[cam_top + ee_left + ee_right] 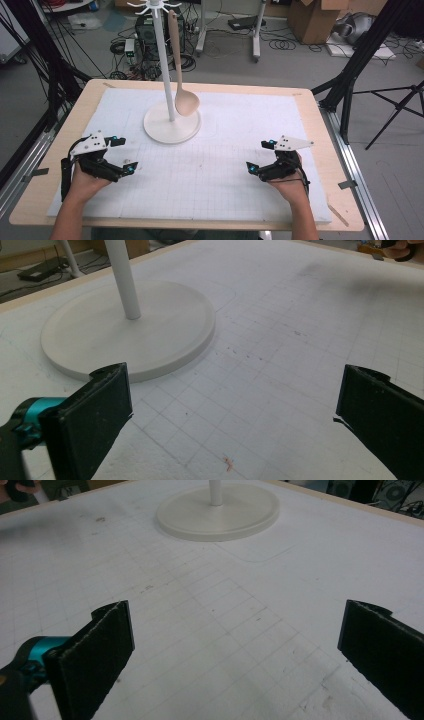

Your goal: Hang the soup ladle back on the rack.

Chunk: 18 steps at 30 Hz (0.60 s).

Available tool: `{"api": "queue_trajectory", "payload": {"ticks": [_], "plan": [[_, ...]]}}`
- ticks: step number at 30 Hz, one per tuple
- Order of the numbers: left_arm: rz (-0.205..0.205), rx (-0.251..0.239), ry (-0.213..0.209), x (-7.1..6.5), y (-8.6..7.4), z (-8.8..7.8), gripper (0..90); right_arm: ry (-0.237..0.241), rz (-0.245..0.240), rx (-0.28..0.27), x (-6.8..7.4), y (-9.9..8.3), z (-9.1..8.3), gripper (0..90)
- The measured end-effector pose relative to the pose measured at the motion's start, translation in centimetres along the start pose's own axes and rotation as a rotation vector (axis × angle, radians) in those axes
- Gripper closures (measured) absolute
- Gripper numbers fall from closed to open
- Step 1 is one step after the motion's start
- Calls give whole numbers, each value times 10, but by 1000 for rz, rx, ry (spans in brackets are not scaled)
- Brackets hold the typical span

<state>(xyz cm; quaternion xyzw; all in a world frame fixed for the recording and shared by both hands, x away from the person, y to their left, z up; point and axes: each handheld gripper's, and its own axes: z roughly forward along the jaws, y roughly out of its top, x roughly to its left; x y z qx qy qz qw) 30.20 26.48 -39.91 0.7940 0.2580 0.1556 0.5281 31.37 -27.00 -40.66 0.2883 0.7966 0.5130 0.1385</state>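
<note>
Scene: a bench (60, 190) covered by a white gridded mat (210, 170), a white rack (171, 125) standing toward its far middle, a person's hands at the near edge.

Spoon: a pale wooden spoon (181, 80) hung from one of the hooks at the rack's top, handle up and bowl down — its long axis ran nearly vertical, just beside the rack's pole (164, 65), with the bowl hanging a little above the round base.

Left tongs (120, 155): held low over the mat at the near left, jaws wide apart and holding nothing; in the left gripper view the rack base (125, 335) lay close ahead and to the left of the jaws.

Right tongs (262, 157): held low at the near right, jaws likewise wide apart and empty; in the right gripper view the base (217, 512) sat farther off, near the top of the frame.

Bearing: the spoon lay ahead of both tongs and well above them, toward the bench's far middle — inward to the right of the left pair, inward to the left of the right pair.

Nearer hand: the left, by my judgement, though not by much.

Coming move: probably a reach forward and upward, meeting the upright handle from the side.
</note>
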Motion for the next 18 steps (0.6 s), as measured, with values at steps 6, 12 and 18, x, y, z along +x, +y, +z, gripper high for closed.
{"api": "queue_trajectory", "payload": {"ticks": [6, 12, 18], "plan": [[-3, 4, 0, 0, -1, 1, 17, 9, 5, -1, 0, 0, 1, 2], [-1, 3, -1, 1, 0, 2, 17, 12, 6, 6, 0, 0, 1, 2], [-8, -1, 2, 4, 1, 2, 17, 5, 6, 16, 2, -1, -1, 2]]}}
